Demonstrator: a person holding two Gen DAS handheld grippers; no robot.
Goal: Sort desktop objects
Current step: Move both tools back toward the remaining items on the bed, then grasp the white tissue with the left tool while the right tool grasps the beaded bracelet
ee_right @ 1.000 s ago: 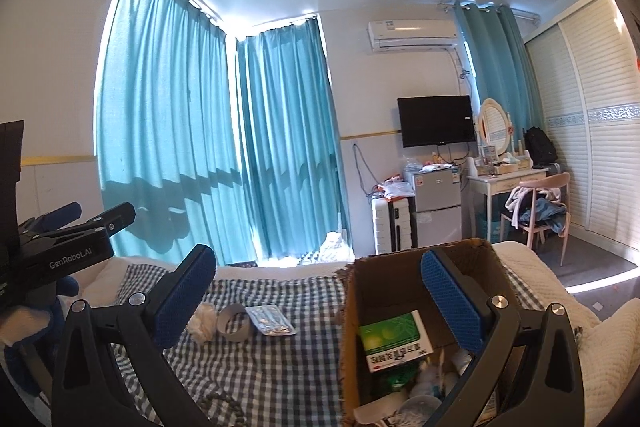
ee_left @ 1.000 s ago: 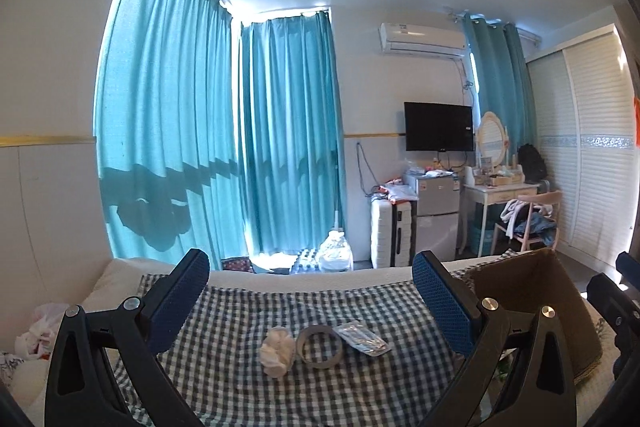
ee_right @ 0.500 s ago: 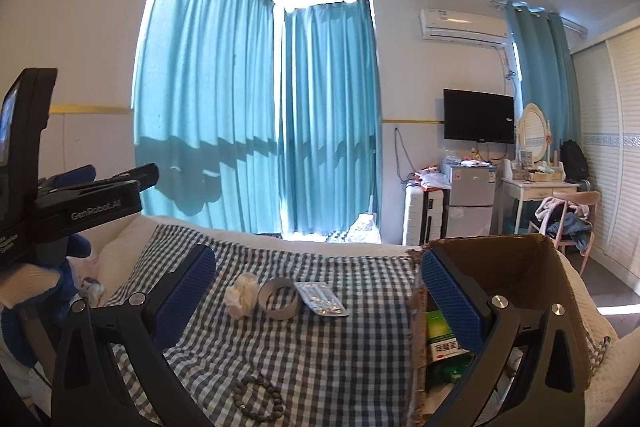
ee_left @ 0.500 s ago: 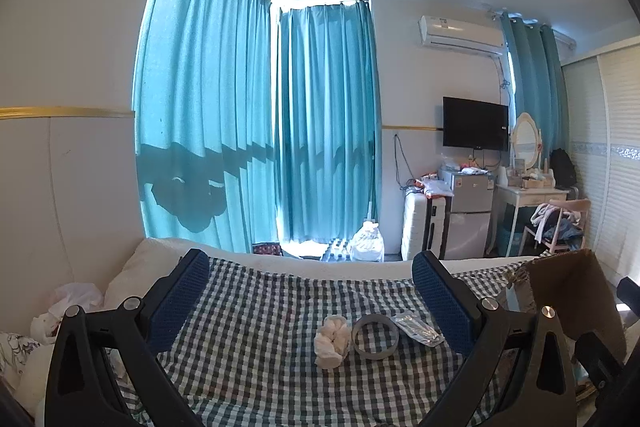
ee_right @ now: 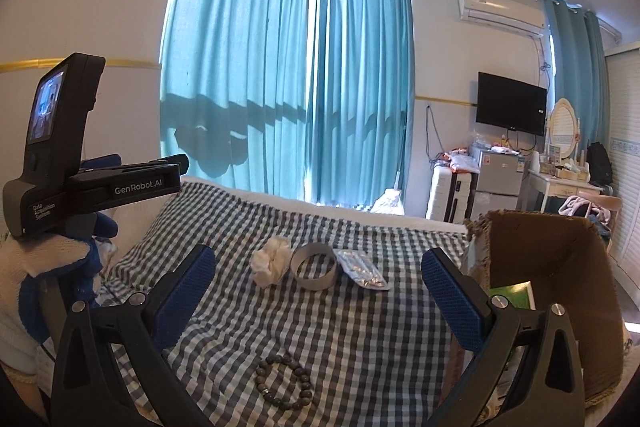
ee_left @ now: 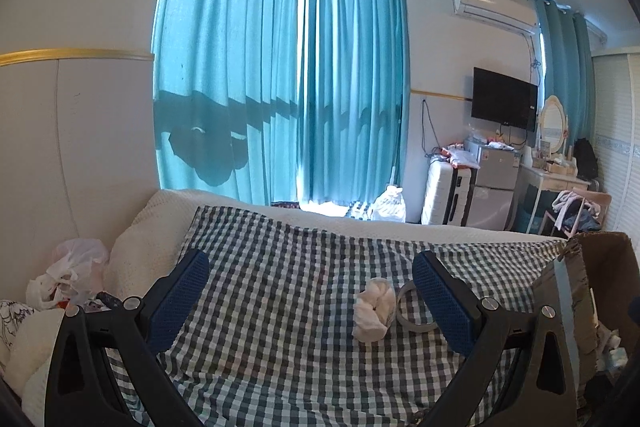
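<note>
The bracelet (ee_right: pixel 284 381) is seen on the cloth (ee_right: pixel 360 327), just below and between the wide-spread jaws of the empty right gripper (ee_right: pixel 318 291); the left gripper (ee_left: pixel 310 293), likewise spread, is farther off.

Checked cloth (ee_right: pixel 360 327): woven fabric, matt, lightly creased. 
Crumpled tissue (ee_right: pixel 271 262): soft white paper or cloth, which one unclear, rough folds. 
Tape ring (ee_right: pixel 314 266): smooth grey band, dull sheen. 
Blister pack (ee_right: pixel 362 269): foil, silvery, glossy. 
Bead bracelet (ee_right: pixel 285 381): rounded beads, dark, semi-matt; material unclear. 
Cardboard box (ee_right: pixel 560 259): brown corrugated board, matt, frayed edge. 
Right gripper (ee_right: pixel 319 290): black matt plastic frame, blue textured pads, bright metal screws. 
Glove (ee_right: pixel 36 259): knitted white fabric with blue coating. 
Curtains (ee_right: pixel 280 87): teal cloth, pleated.
</note>
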